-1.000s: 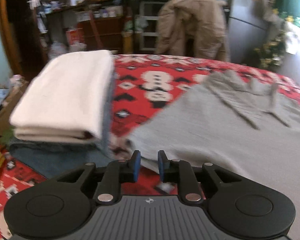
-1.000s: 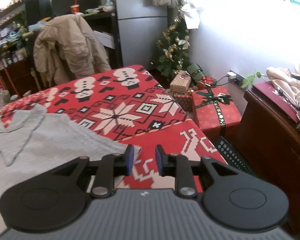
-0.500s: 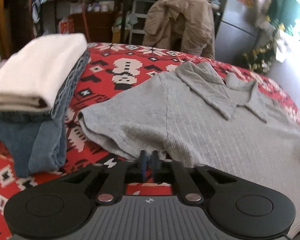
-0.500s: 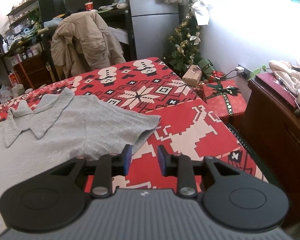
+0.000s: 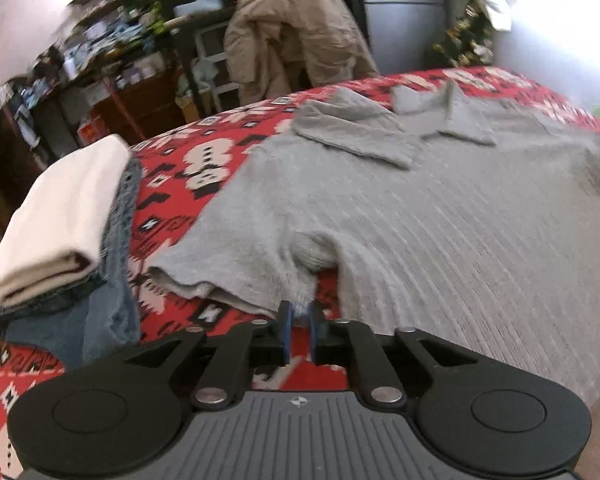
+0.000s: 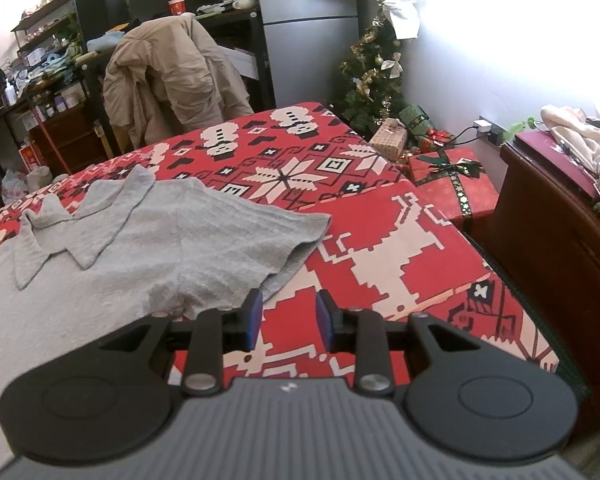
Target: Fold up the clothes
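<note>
Where the grey polo shirt (image 5: 440,220) lies flat on the red patterned bed cover (image 6: 380,248), the left tool (image 5: 299,322) pinches its near-left sleeve hem, jaws narrow and opening; the right tool (image 6: 288,320) gapes empty near the right sleeve.

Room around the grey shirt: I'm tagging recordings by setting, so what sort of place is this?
Probably a lived-in home room, at Christmas time. A decorated Christmas tree stands in the corner with a wrapped present beside it, a beige jacket hangs over a chair, and cluttered shelves line the wall.
</note>
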Demonstrator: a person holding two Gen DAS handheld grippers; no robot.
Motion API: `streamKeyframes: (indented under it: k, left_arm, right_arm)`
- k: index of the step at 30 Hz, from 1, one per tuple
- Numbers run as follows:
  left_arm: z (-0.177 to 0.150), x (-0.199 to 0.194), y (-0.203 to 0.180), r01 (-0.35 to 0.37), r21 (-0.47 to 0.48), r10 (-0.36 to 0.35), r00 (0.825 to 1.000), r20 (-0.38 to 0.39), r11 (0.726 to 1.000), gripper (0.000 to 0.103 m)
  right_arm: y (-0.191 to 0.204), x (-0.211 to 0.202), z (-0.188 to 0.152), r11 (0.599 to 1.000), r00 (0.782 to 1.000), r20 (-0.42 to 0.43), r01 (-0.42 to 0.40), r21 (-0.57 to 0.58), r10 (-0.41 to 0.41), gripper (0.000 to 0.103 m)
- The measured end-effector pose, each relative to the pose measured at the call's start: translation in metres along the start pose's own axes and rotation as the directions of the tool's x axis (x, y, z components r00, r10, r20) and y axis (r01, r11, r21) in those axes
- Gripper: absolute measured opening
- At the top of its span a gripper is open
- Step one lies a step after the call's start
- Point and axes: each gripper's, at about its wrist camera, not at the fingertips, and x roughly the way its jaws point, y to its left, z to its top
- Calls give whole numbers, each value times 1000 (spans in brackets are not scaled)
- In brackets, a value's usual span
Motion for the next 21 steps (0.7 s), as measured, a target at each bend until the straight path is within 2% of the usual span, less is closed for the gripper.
streamKeyframes:
  k: [3, 7, 10, 13, 16, 17, 21]
  left_arm:
    - [7, -2, 29, -41, -93, 43, 999, 12, 995, 11]
    - [14, 9, 64, -128, -122, 129, 992, -2, 984, 11]
    - [19, 27, 76, -172, -51, 171, 985, -33, 984, 11]
    - [21, 40, 75, -165, 28, 166, 985, -41, 986, 11]
    - [22, 49, 71, -175, 70, 179, 983, -43, 982, 20]
    - [22, 52, 70, -179, 84, 183, 982, -43, 980, 20]
    - [24, 59, 70, -193, 76, 195, 980, -30, 978, 22]
  right_arm:
    - [0, 0, 1, 1000, 1000, 1, -1, 1, 1, 35]
    - [-1, 3, 1, 1000, 1000, -6, 1, 10, -1, 37]
    - [-1, 6, 0, 1000, 1000, -17, 0, 10, 1, 37]
    - [1, 9, -2, 1000, 1000, -26, 0, 7, 1, 37]
    - [1, 11, -4, 1000, 999, -34, 3, 10, -2, 38]
    - [1, 11, -4, 1000, 999, -38, 4, 12, -3, 38]
    - [-1, 14, -6, 1000, 999, -51, 10, 11, -9, 38]
